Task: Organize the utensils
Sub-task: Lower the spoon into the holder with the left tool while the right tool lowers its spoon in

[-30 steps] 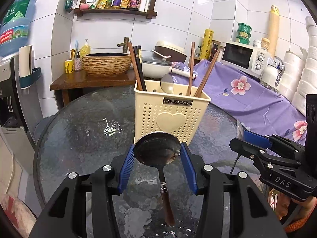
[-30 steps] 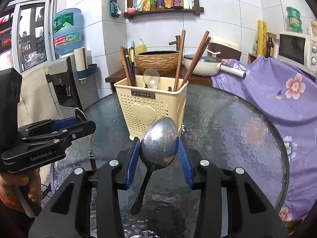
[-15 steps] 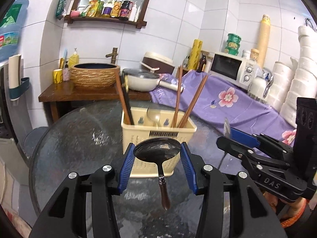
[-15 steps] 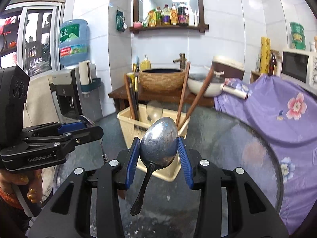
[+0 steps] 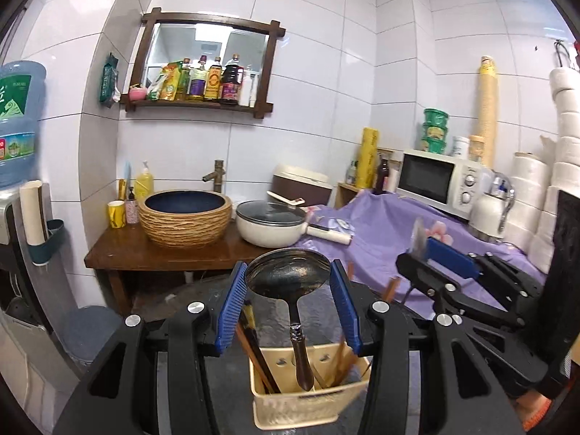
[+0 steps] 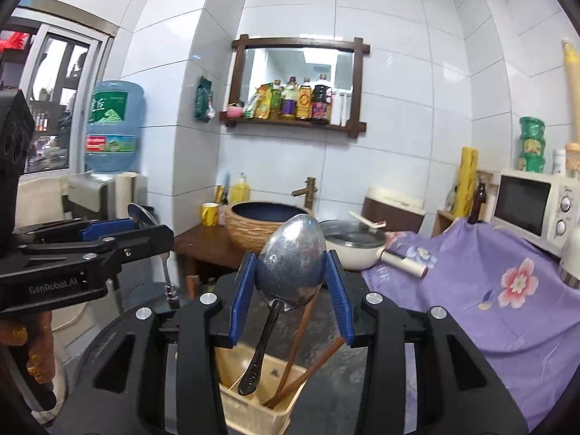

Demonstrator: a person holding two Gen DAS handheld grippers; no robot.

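Both hands are busy here, each w/ a spoon over the same bin. The left hand-held gripper [image 5: 288,302] is pinching a dark round-bowled metal ladle spoon with a brown wooden handle [image 5: 290,279] by the bowl, blue pads pressing on both sides, and the handle is hanging down w/ its tip just inside the cream-yellow perforated plastic utensil basket [image 5: 297,407] below it. The right hand-held gripper [image 6: 290,288] is clamping a big shiny silver metal spoon [image 6: 291,259] the same way, bowl up between the pads, handle angling down-left so the end is sitting above or just inside the basket [image 6: 253,411]; can't tell if it's touching anything.

The basket is standing on the round dark textured-glass table [image 5: 232,380] and it's divided into compartments. In the left wrist view it's holding dark chopsticks [image 5: 255,348] leaning in the left part and brown wooden chopsticks [image 5: 342,357] in the right part. The right wrist view is showing that wooden pair [image 6: 301,355] crossing in the right compartment.

Bg stuff: a cream saucepan with a glass lid [image 5: 272,223] is sitting by a woven-look basin [image 5: 185,217] on a wooden side table, and a white microwave [image 5: 435,181] is standing on a purple floral cloth [image 6: 489,290].
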